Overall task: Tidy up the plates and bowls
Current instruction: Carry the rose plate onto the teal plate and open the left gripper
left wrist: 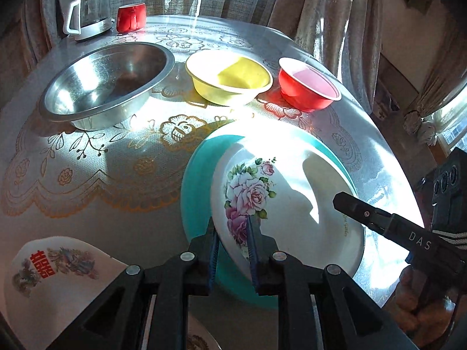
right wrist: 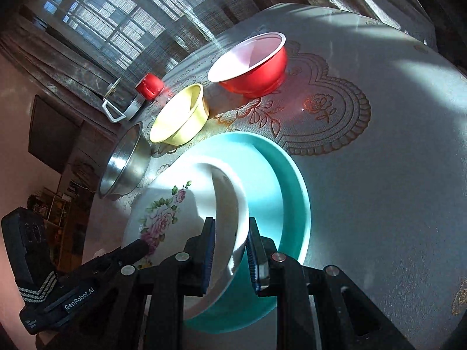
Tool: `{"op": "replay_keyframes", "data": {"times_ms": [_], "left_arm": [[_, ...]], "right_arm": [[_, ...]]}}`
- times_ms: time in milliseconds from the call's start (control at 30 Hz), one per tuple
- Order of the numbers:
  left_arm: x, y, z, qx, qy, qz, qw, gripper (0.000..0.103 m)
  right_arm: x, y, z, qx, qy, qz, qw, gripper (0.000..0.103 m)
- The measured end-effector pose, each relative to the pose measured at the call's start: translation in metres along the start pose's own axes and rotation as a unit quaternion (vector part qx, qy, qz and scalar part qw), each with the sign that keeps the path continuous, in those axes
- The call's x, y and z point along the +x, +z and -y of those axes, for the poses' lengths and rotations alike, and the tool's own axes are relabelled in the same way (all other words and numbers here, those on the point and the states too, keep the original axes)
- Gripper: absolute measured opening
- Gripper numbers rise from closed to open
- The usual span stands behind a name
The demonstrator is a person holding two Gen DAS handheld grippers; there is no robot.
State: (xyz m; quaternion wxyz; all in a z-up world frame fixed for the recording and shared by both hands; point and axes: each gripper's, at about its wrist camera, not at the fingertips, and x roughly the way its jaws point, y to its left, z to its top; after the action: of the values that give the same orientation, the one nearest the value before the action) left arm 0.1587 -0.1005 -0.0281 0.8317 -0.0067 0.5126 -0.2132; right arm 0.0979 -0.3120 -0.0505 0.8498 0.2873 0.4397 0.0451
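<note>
Both tongs on the same item: white round plate with pink rose print (left wrist: pixel 292 204), sitting tilted in/on the teal round plate (left wrist: pixel 198 180) on the lace-covered counter (left wrist: pixel 87 175).

Left tongs (left wrist: pixel 232 250): blue pads straddle the white plate's near rim, one finger under the rim, one on the rose print. Looks like a pinch on the rim, though actual pad contact is hard to confirm.

Right tongs (right wrist: pixel 229 253): pads on either side of the opposite rim, inner pad over the plate face, outer pad between the white rim and the teal wall. A small gap shows at the outer pad, so I can't tell if it's clamped. In the left view only one finger tip of it shows, over the plate's right side; the rest is cut off.

Ahead of the left tongs, in a row: stainless steel bowl (left wrist: pixel 108 84), yellow plastic bowl (left wrist: pixel 230 78), red bowl with white interior (left wrist: pixel 309 87). Behind them: red mug (left wrist: pixel 131 16) and glass kettle with white handle (left wrist: pixel 87 14), top cropped.

Near-left of the left tongs: white plate with red character print (left wrist: pixel 43 265), cut by the frame edge. Another patterned dish edge under the left tongs, mostly hidden.

Strong sun glare washes out the teal plate's far rim.
</note>
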Motion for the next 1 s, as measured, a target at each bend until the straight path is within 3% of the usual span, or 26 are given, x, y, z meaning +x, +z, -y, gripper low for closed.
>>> {"op": "replay_keyframes", "data": {"times_ms": [300,1000], "left_arm": [[0.009,0.002,0.006,0.011,0.018,-0.009,0.9997,0.019],[-0.020,-0.008,-0.008,-0.028,0.008,0.036,0.9989,0.022]], "right_arm": [[0.004,-0.002,-0.013,-0.076,-0.078,0.029,0.994,0.018],[-0.018,-0.006,-0.010,-0.072,-0.051,0.045,0.995,0.026]]}}
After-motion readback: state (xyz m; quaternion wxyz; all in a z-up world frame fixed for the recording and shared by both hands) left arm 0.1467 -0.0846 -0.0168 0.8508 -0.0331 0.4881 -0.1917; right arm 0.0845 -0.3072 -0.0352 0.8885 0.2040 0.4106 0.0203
